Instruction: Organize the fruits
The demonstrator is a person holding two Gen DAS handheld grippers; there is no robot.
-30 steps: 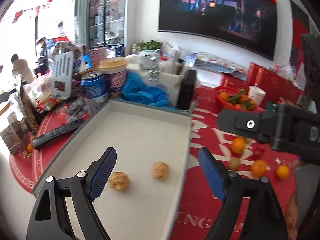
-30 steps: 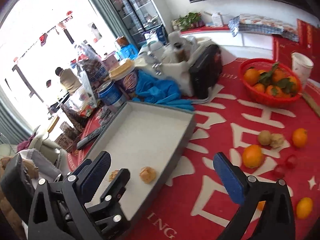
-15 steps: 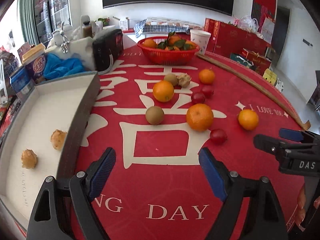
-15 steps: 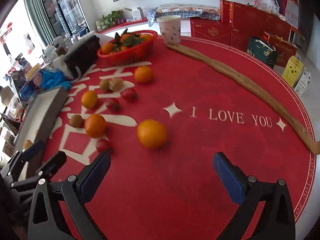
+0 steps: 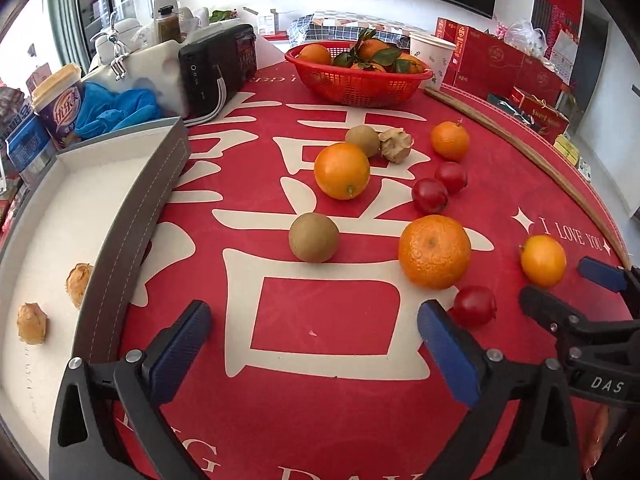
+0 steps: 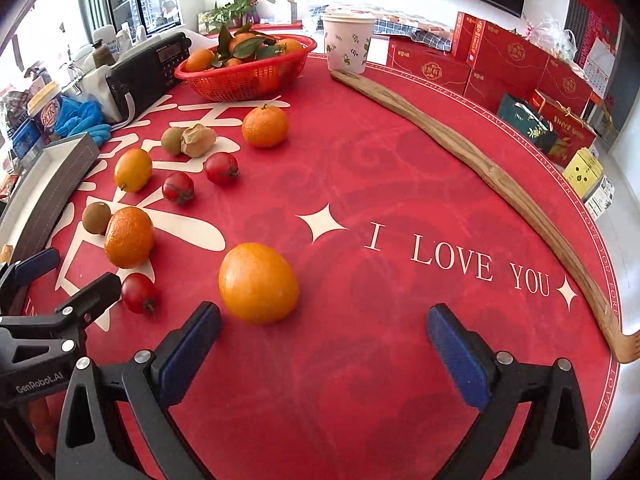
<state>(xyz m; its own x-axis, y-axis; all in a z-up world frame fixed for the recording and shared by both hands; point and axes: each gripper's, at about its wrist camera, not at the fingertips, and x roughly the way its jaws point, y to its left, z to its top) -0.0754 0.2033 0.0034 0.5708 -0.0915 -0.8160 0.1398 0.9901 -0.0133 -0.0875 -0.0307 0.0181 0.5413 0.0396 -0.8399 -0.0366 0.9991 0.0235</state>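
Loose fruit lies on the red round table: several oranges, two kiwis, small red tomatoes and a husked brown fruit (image 5: 396,145). A grey tray (image 5: 132,216) at the left holds two brown husked fruits (image 5: 79,285). My left gripper (image 5: 312,352) is open and empty, low over the cloth in front of a kiwi (image 5: 314,237) and a large orange (image 5: 435,252). My right gripper (image 6: 322,348) is open and empty, with an orange (image 6: 259,283) just ahead of its left finger. The right gripper shows in the left wrist view (image 5: 576,292).
A red basket (image 5: 358,80) of oranges stands at the back, with a paper cup (image 6: 347,42), a black radio (image 5: 218,68) and blue gloves (image 5: 116,108) nearby. A long wooden stick (image 6: 480,176) lies along the right rim. Red gift boxes (image 6: 516,60) stand beyond the table.
Both grippers have swung right from over the tray to the loose fruit and moved closer to it. Both stayed open and empty.
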